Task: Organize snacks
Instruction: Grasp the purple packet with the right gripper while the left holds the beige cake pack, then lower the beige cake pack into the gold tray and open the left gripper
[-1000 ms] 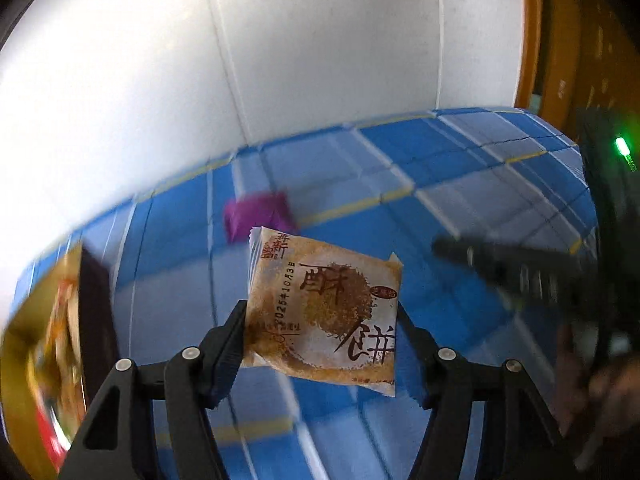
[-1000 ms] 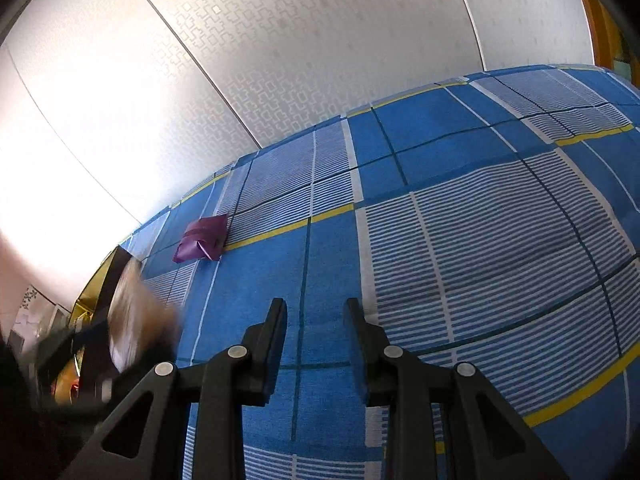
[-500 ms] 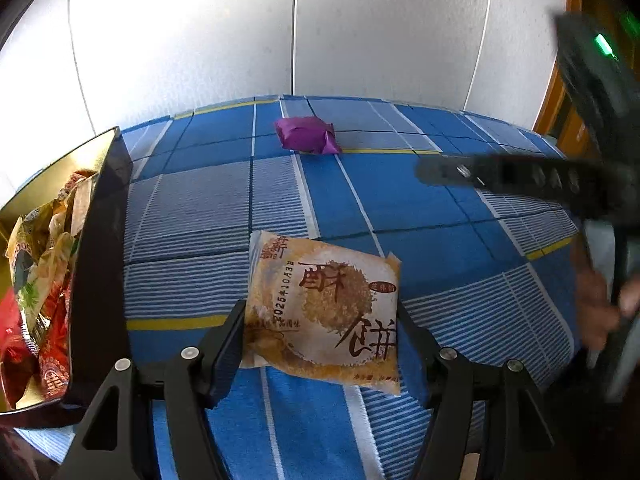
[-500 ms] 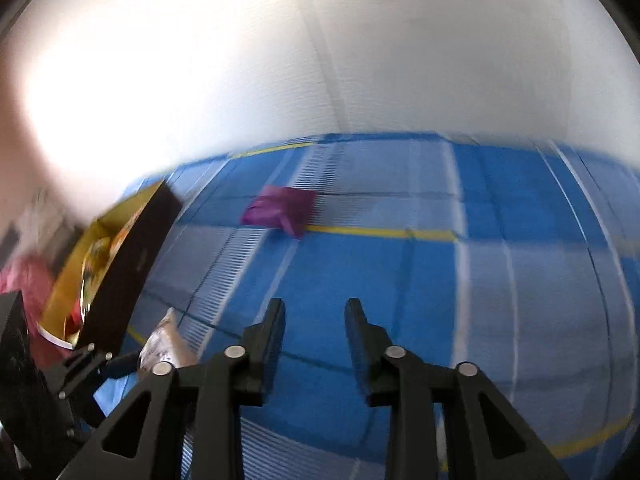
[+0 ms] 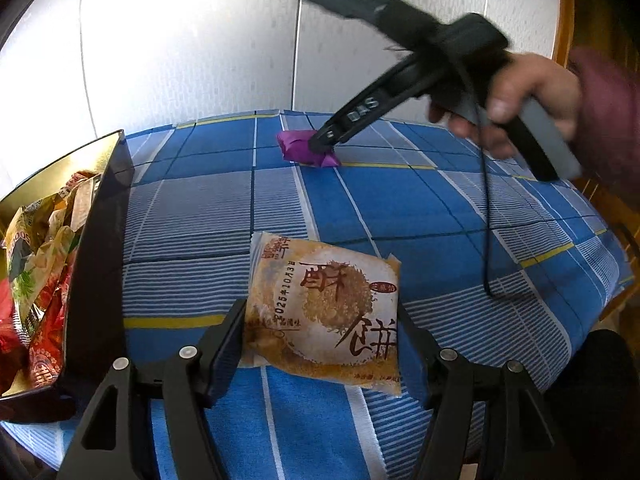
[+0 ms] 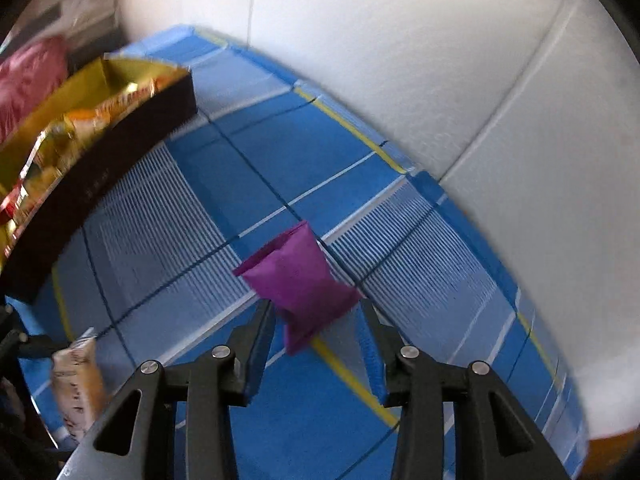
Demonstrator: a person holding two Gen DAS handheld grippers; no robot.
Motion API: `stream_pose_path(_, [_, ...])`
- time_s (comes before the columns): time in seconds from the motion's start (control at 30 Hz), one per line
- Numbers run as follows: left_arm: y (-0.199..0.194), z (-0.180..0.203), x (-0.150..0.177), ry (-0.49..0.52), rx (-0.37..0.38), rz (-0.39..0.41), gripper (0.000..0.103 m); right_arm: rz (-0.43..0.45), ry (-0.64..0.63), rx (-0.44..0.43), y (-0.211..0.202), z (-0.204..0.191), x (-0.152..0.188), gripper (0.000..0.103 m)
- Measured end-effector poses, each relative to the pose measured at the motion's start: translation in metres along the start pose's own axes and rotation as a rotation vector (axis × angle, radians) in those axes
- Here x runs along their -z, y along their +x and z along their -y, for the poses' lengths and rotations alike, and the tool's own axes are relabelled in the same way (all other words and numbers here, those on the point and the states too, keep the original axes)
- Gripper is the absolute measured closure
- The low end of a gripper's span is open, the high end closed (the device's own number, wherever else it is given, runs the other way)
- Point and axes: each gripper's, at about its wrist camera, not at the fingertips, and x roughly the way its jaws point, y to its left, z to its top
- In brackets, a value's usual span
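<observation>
Fingers of your right gripper [image 6: 318, 334] have swung over to the purple packet [image 6: 298, 280] on the checked surface [image 5: 400, 208] and are opening around it — while your left gripper [image 5: 320, 340] still clamps the pastry packet [image 5: 324, 312] beside the box [image 5: 100, 264].

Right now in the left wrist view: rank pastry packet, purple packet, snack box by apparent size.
1. Snack box, cut off at the frame's left edge, so its true extent is larger.
2. Pastry packet, clamped in the left tool; nearness inflates it.
3. Purple packet, far across the table; true size against the pastry packet is unsure.
</observation>
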Motion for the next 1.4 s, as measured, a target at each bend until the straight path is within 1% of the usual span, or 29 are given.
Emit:
stream_pose_path(0.07, [0.000,0.000,0.000,-0.001,0.002,0.005,0.035,-0.026,-0.053,0.004,0.006,-0.003,-0.009,0.048])
stream_pose_path(0.17, [0.000,-0.001,0.000,-0.004,0.007,0.007,0.034,-0.055,-0.125,0.007,0.018,-0.010,-0.020,0.046])
stream_pose_path(0.23, [0.000,-0.002,0.000,-0.008,0.010,0.008,0.034,-0.049,-0.143,0.031,0.024,-0.013,-0.027,0.047])
stream_pose_path(0.27, [0.000,-0.002,0.000,-0.006,0.010,0.009,0.034,-0.042,-0.130,0.024,0.027,-0.012,-0.029,0.056])
stream_pose_path(0.3, [0.000,-0.001,0.000,-0.004,0.009,0.009,0.034,-0.043,-0.110,0.003,0.029,-0.010,-0.030,0.059])
stream_pose_path(0.4, [0.000,-0.002,0.001,-0.002,0.010,0.012,0.034,-0.018,-0.045,0.008,0.026,-0.006,-0.027,0.062])
stream_pose_path(0.47, [0.000,-0.001,0.001,0.000,0.009,0.013,0.034,0.001,0.023,0.011,0.016,-0.002,-0.018,0.062])
stream_pose_path(0.6, [0.000,0.001,0.002,0.005,0.002,0.017,0.034,0.041,0.163,-0.011,-0.013,0.003,0.016,0.062])
stream_pose_path(0.7, [-0.001,0.002,0.002,0.006,-0.001,0.019,0.034,0.070,0.290,-0.018,-0.039,-0.002,0.051,0.062])
stream_pose_path(0.8, [-0.001,0.004,0.002,0.014,-0.013,0.015,0.034,0.092,0.394,-0.004,-0.049,-0.009,0.077,0.062])
stream_pose_path(0.87, [0.000,0.004,0.001,0.015,-0.017,0.007,0.034,0.111,0.491,-0.003,-0.056,-0.011,0.101,0.062])
stream_pose_path(0.9, [0.000,0.005,0.000,0.014,-0.020,0.000,0.034,0.118,0.513,0.003,-0.058,-0.012,0.107,0.062])
stream_pose_path(1.0, [0.001,0.006,-0.005,0.010,-0.036,-0.031,0.036,0.131,0.559,0.062,-0.059,-0.016,0.126,0.062])
stream_pose_path(1.1, [0.000,0.005,-0.009,-0.017,-0.049,-0.065,0.036,0.152,0.583,0.088,-0.055,-0.019,0.134,0.063])
stream_pose_path(1.3, [-0.028,0.007,-0.011,-0.006,-0.069,-0.025,0.036,0.246,0.640,0.123,-0.049,-0.024,0.145,0.063])
stream_pose_path(1.4, [-0.042,0.008,-0.013,-0.012,-0.078,-0.012,0.036,0.252,0.653,0.122,-0.050,-0.024,0.147,0.061])
